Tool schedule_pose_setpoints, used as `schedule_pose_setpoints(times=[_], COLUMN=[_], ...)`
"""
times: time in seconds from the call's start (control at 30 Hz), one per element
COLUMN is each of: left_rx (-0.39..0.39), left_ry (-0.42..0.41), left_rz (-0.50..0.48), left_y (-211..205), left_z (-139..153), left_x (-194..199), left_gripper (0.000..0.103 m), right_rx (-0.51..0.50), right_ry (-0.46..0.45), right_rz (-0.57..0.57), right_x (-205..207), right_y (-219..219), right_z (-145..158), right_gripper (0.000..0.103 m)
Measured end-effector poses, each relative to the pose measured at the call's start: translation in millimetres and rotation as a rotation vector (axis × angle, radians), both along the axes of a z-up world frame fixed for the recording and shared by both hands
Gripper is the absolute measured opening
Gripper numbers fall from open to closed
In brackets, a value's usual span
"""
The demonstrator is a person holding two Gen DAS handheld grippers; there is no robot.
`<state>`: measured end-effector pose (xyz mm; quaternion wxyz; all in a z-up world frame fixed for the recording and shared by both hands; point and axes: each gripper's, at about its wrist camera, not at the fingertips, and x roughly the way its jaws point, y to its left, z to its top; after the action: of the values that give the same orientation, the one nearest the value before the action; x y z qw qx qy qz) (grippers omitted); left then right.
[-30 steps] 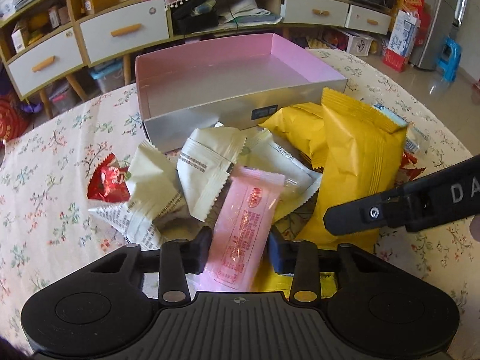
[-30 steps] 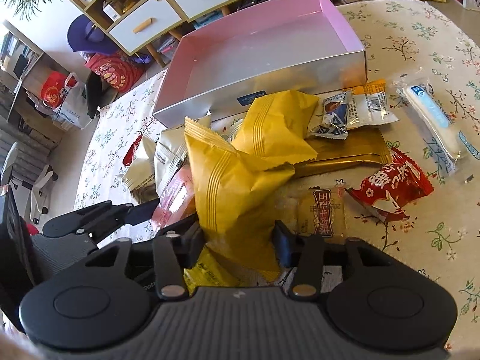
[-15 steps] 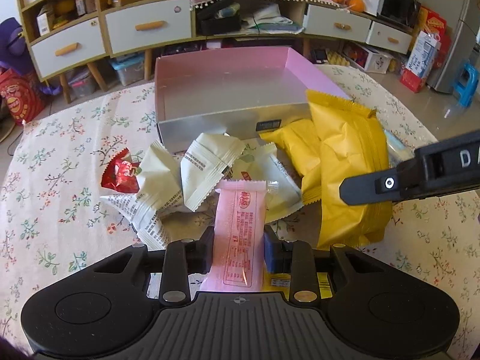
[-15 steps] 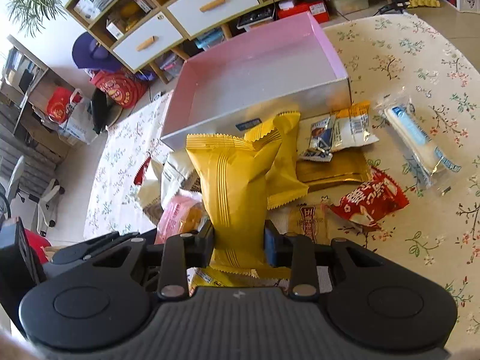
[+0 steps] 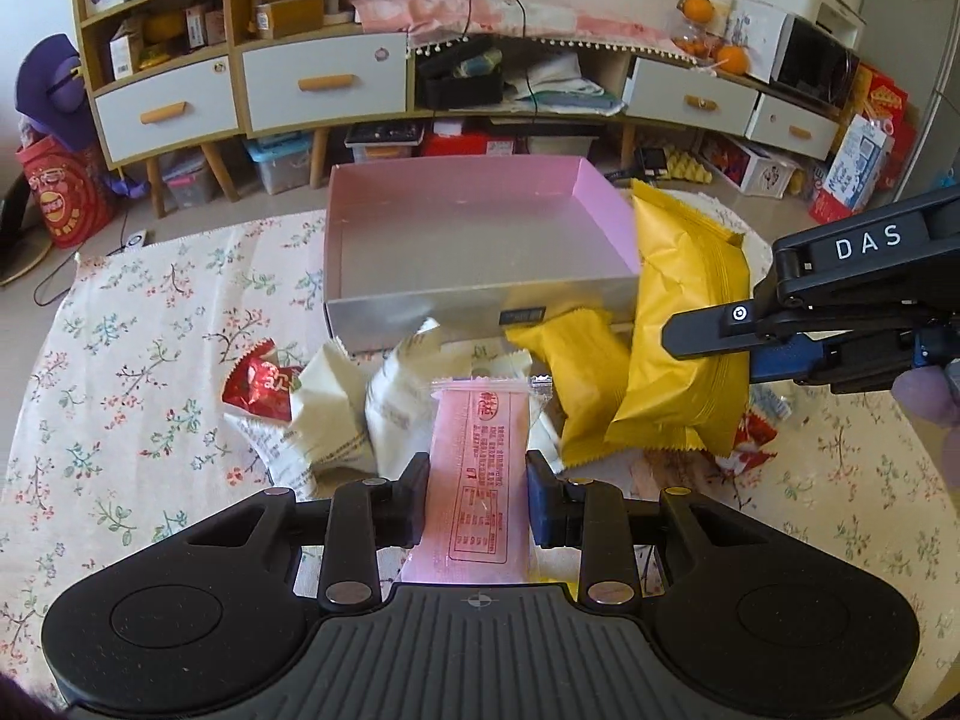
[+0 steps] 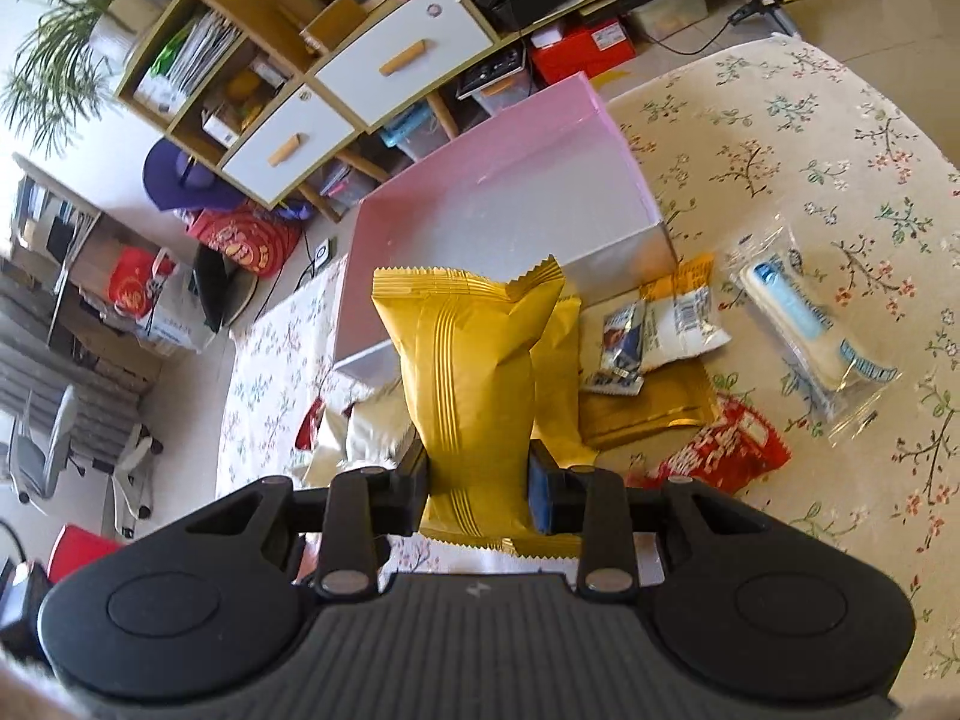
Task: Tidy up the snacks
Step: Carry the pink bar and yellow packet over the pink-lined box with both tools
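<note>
My left gripper is shut on a pink snack packet, held above the pile of snacks. My right gripper is shut on a tall yellow snack bag, lifted clear of the table; in the left wrist view the same yellow bag hangs at the right in the right gripper. The pink-lined box stands empty behind the pile, also seen as the box beyond the yellow bag. A second yellow bag, cream packets and a red packet lie in front of it.
On the floral tablecloth to the right lie a clear-wrapped blue and white bar, a gold flat packet, a red packet and small white packets. Drawers and shelves stand behind the table.
Both grippers have risen with their packets; the pink packet and the yellow bag have come up off the pile. The right gripper's jaws closed tighter on the yellow bag.
</note>
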<state>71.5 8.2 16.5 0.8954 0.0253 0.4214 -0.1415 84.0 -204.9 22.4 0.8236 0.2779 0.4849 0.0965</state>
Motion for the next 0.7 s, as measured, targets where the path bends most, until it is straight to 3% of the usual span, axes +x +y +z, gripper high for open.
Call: schedule_pose_setpoints(times=[0.4, 0.7], left_rx=[0.002, 0.004], left_ry=[-0.070, -0.083], left_rz=[0.070, 0.118], left_y=[-9, -18], left_z=[28, 14], left_x=[41, 100], left_gripper=[0.029, 0.029], right_rx=[0.054, 0.095], right_ry=[-0.040, -0.060], right_rz=[-0.059, -0.085], right_x=[21, 70], right_y=[-22, -28], right_z=[5, 1], right_gripper=[0.030, 0.030])
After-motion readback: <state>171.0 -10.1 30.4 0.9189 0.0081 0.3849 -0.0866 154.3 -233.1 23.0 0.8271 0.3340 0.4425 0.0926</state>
